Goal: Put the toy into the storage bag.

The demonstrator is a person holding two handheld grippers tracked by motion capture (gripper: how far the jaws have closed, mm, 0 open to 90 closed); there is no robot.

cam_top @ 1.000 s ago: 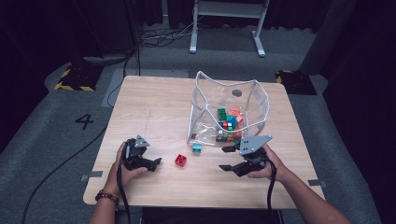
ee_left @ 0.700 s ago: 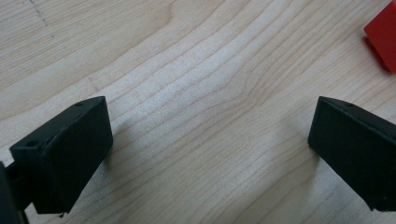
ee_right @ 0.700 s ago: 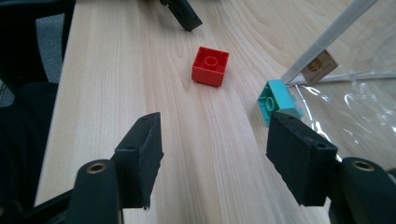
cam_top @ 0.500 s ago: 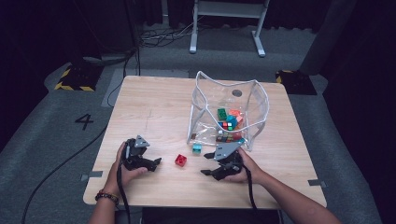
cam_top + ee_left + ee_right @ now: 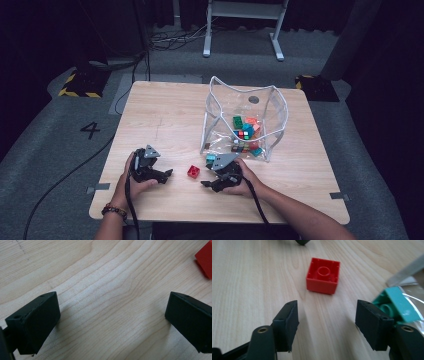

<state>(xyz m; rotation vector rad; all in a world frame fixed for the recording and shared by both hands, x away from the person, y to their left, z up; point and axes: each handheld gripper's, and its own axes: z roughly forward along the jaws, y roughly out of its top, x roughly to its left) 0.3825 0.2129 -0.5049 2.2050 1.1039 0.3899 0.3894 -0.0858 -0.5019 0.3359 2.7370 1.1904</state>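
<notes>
A red brick [image 5: 193,171] lies upside down on the wooden table [image 5: 165,120], between my two grippers. In the right gripper view the red brick [image 5: 323,279] sits just beyond the open jaws of my right gripper [image 5: 327,322], which have just been opening with nothing between them. A teal brick [image 5: 397,303] lies close behind the right-hand jaw. My right gripper [image 5: 206,178] sits low on the table, pointing left at the red brick. My left gripper [image 5: 165,176] rests left of the brick, open and empty. Its own view shows my left gripper [image 5: 112,315] over bare wood, with the red brick [image 5: 205,261] at the top right edge.
A clear plastic bag [image 5: 220,107] stands open behind my right hand and holds several coloured bricks. The teal brick [image 5: 211,159] lies at its front left corner. The table's front edge is near both forearms.
My right gripper has moved left and down from in front of the bag, ending close to the red brick. The left gripper and the bricks have stayed put.
</notes>
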